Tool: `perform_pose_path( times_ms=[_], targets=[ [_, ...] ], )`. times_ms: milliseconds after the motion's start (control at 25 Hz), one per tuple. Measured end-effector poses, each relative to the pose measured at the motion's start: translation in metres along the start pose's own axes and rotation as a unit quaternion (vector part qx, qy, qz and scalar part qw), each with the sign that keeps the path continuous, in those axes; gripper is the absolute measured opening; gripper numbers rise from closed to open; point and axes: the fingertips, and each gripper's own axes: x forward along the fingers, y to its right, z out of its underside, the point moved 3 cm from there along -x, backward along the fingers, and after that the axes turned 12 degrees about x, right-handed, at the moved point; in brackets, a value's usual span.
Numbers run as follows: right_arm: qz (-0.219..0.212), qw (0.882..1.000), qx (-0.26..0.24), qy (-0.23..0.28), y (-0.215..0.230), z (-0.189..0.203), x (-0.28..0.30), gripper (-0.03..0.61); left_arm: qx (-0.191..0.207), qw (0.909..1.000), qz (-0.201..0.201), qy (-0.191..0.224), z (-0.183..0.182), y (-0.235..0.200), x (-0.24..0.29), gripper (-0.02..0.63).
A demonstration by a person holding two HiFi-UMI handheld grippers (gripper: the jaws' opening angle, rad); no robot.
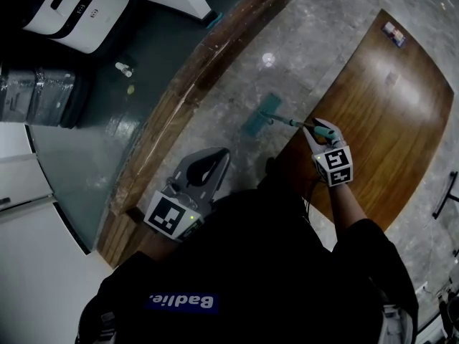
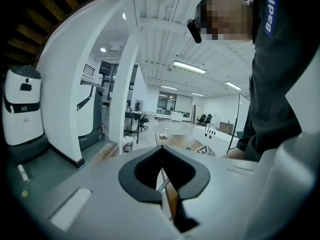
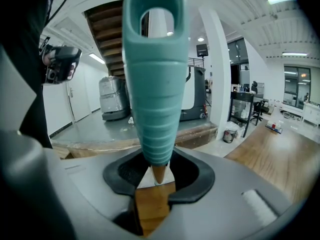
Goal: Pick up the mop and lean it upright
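Observation:
The mop's teal head (image 1: 255, 122) lies flat on the stone floor. Its thin shaft slants up to the edge of the wooden table (image 1: 391, 106). My right gripper (image 1: 320, 128) is at the top of the shaft, by the table's edge. In the right gripper view the ribbed teal handle (image 3: 152, 84), with its hanging hole at the top, stands upright between the jaws of the right gripper (image 3: 155, 180). A dark gap shows on each side of it. My left gripper (image 1: 217, 155) hangs low at the left with its jaws together and nothing in them; the left gripper (image 2: 167, 186) points out over the floor.
A long wooden kerb (image 1: 208, 70) runs diagonally left of the mop, with darker floor beyond. A white robot unit (image 1: 75, 6), a grey wrapped machine (image 1: 36, 95) and a small bottle (image 1: 124, 69) stand there. White pillars (image 2: 127, 94) rise ahead.

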Motion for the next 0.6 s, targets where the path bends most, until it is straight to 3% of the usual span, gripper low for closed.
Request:
perform_pose_path(
  times_ms=[240, 600],
  targets=[
    [-0.001, 1.000, -0.005, -0.008, -0.002, 0.003, 0.002, 0.188, 0.001, 1.0000, -0.003, -0.009, 0.001, 0.000, -0.002, 0.017],
    [0.012, 1.000, -0.015, -0.011, -0.002, 0.008, 0.001, 0.219, -0.002, 0.9999, -0.012, 0.000, 0.003, 0.004, -0.014, 0.017]
  ],
)
